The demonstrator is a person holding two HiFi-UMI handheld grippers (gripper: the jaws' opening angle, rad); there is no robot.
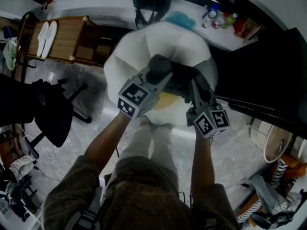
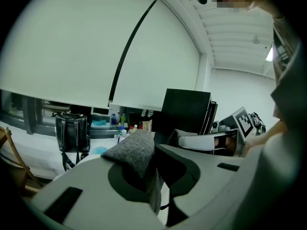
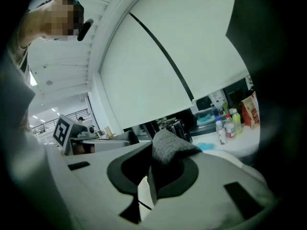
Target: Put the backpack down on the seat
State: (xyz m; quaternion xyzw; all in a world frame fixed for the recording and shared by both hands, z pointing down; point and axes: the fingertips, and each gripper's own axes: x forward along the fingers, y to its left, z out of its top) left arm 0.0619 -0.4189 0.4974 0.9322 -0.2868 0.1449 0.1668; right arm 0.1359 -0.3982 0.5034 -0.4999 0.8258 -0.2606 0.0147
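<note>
Pale marble floor, white round seat mid-frame. Left gripper and right gripper both pinched shut on grey backpack fabric, bag above seat centre, contact unclear. Risk: uneven release, so bag could tip and slide off the rounded rim.

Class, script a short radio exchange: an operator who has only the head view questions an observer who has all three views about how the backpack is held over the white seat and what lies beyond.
Operator: On the head view the backpack is over the white seat. Have the left tongs got it?
Observer: Yes. The left gripper view shows them shut on a grey woven fold of it.
Operator: And the right tongs?
Observer: Shut on another grey fold, seen in the right gripper view.
Operator: What faces me beyond the counter?
Observer: A large white roller blind over the window.
</note>
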